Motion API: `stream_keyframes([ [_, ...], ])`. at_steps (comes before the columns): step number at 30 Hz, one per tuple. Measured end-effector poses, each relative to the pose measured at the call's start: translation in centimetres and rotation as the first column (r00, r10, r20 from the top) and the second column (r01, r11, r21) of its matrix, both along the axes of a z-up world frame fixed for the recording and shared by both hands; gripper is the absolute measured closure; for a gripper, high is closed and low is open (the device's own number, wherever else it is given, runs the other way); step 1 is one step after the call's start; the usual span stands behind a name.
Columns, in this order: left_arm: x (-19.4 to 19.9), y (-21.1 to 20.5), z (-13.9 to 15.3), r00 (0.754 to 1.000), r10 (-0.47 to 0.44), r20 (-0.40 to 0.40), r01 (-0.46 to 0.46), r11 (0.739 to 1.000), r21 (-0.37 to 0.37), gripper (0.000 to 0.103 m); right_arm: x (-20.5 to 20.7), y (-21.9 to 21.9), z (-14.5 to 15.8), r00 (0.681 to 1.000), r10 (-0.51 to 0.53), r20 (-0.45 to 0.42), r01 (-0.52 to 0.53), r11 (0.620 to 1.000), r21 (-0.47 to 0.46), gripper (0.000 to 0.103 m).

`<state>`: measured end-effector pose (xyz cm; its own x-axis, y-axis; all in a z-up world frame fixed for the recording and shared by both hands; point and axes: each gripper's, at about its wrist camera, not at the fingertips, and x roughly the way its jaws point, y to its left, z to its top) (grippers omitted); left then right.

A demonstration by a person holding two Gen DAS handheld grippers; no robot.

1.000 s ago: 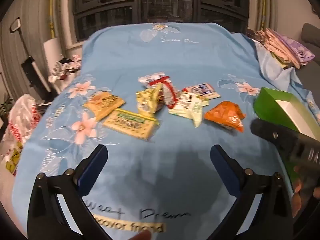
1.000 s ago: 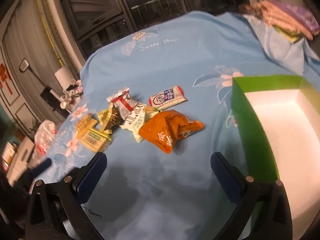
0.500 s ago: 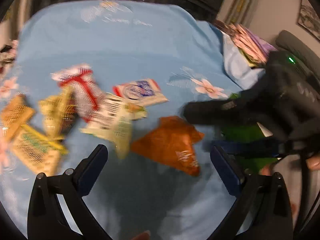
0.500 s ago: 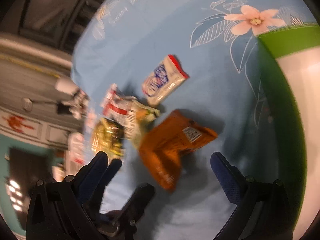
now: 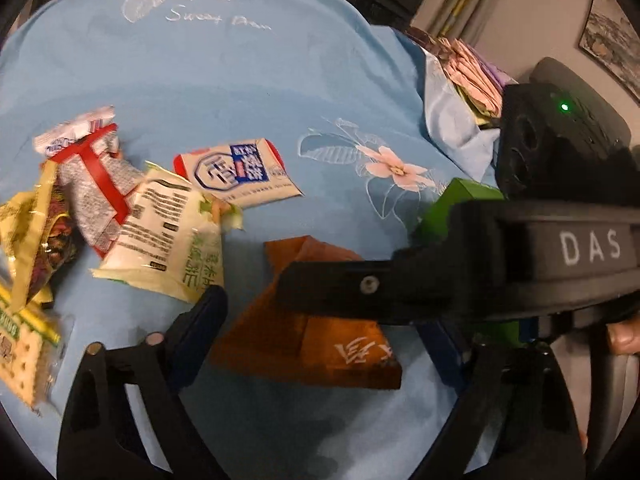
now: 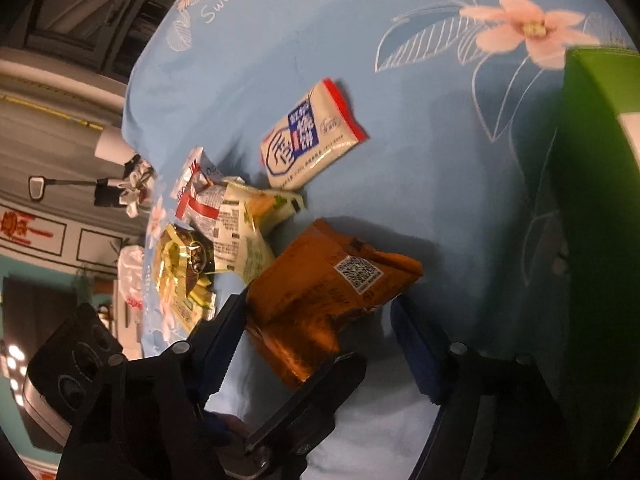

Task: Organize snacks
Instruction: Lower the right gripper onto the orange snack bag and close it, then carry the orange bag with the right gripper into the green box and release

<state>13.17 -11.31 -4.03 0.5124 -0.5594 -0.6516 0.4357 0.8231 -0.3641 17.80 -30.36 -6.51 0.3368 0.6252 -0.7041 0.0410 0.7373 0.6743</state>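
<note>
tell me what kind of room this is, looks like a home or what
Probably a home living room or bedroom: the snacks lie on a blue floral bedsheet spread over a surface, a framed picture hangs on the wall, and dark windows show behind.

Both wrist cameras hang close above the light-blue flowered bedsheet, the left looking from the near side, the right rolled sideways. Both show the crinkled orange foil snack packet and the green cardboard box.

"DAS" on the right tool's black body; "Sweet" on the blue cloth
</note>
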Motion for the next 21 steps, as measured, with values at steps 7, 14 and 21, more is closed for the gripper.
stream_keyframes([
  [7,0.4,-0.2,-0.3,0.998,-0.034,-0.049,0.033,0.999,-0.024,0.032,0.5,-0.2,-0.2,1.000,0.018,0.016,-0.018,1.000,-0.007,0.055],
  [14,-1.0,0.1,0.1,1.000,-0.016,0.019,0.015,0.999,0.043,0.041,0.2,0.0,0.1,0.998,0.007,0.054,-0.005,0.999,-0.045,0.061],
  [21,-0.8,0.0,0.8,1.000,-0.008,0.029,0.006,0.999,0.053,0.046,-0.1,0.2,0.7,0.997,-0.005,0.080,0.009,0.999,-0.043,0.065],
])
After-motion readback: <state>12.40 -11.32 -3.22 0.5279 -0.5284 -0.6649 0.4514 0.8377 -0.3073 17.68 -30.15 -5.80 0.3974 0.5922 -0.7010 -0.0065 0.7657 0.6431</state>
